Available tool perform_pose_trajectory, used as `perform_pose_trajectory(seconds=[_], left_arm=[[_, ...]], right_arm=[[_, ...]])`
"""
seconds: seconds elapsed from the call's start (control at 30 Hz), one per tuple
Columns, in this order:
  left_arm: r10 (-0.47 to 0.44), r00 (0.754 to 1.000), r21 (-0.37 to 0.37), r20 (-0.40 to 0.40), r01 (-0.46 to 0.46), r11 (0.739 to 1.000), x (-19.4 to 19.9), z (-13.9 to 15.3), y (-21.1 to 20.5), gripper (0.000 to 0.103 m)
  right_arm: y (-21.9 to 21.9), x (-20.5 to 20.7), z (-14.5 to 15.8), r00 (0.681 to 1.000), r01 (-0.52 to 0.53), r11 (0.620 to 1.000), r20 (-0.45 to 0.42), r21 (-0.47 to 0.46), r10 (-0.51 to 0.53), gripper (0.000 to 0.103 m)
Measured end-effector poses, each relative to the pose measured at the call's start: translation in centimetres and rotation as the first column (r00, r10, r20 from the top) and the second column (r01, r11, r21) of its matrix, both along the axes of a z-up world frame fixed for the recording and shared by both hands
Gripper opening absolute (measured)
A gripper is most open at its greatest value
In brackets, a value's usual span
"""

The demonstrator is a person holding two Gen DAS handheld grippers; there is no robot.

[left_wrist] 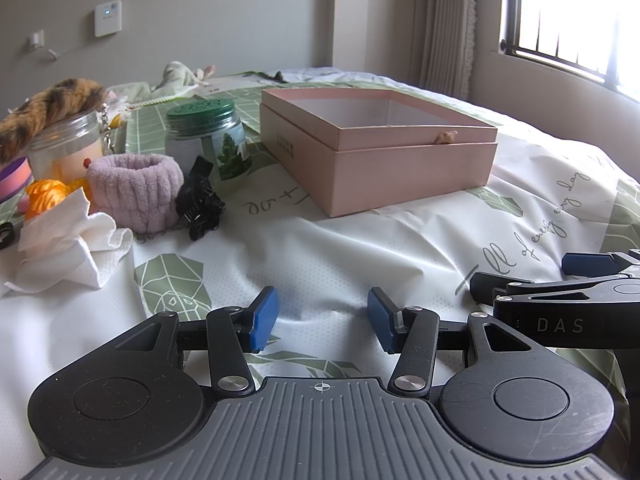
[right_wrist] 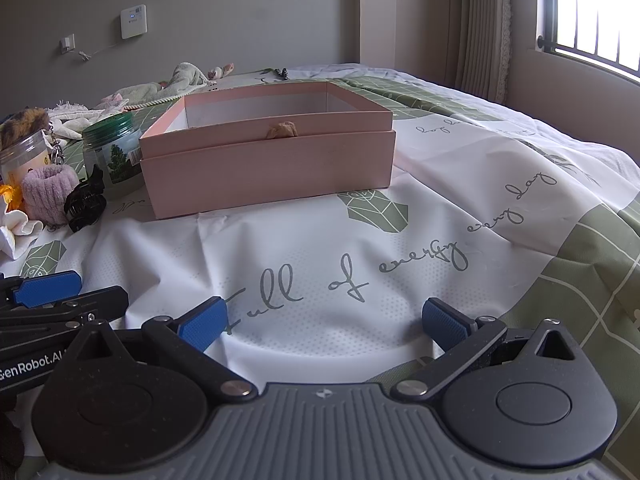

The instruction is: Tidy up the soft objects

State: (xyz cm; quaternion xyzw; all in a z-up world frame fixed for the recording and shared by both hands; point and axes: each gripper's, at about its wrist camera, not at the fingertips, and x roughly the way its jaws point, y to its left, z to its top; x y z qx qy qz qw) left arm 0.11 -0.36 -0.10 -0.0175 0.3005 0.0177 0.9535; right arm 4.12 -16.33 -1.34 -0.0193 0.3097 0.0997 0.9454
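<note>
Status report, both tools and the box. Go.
Left tool open, empty. Right tool open, empty. Pink box open ahead, looks empty; purple scrunchie untouched, left of it. Path clear.

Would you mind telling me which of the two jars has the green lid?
The jar with the tree label, standing next to the pink box; the clear jar behind the purple scrunchie is topped by a furry toy.

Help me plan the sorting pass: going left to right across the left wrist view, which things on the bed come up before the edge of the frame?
White tissue → purple scrunchie → black hair claw → green-lidded jar → open pink box → right gripper.
</note>
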Motion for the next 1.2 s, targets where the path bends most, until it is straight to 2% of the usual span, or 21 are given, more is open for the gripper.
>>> perform_pose_trajectory(seconds=[1.2], left_arm=[[0.0,1.0,0.003,0.001,0.0,1.0,-0.01,-0.02,-0.04,0.055]], right_arm=[[-0.09,0.07,0.03,1.0,0.0,1.0,-0.003,-0.001,0.0,0.103]])
